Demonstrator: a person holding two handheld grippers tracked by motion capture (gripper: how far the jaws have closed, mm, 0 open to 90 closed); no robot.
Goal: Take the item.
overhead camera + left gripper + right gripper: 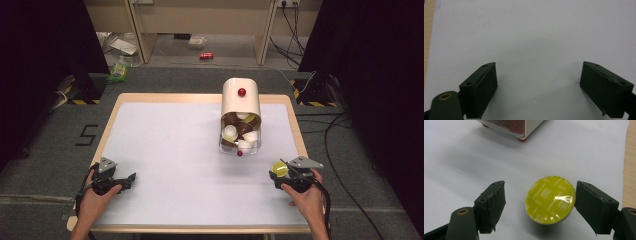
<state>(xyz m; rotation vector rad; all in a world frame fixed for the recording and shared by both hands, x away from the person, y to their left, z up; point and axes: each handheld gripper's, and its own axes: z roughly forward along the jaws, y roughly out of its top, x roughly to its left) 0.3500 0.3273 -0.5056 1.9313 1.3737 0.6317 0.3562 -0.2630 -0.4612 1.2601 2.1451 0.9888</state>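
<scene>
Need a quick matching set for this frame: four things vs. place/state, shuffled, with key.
1. left gripper
2. yellow capsule
3. capsule container
4. red knob

A. on top of the container's white lid
B. far right part of the white mat, full of capsules
C. between the right gripper's open jaws
D. open, jaws over bare mat

Pairs: 1-D, 2-C, 3-B, 4-A

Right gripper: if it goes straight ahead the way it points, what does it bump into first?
Probably the yellow capsule, lying between the right gripper's open jaws. Farther along stands the capsule container.
</scene>
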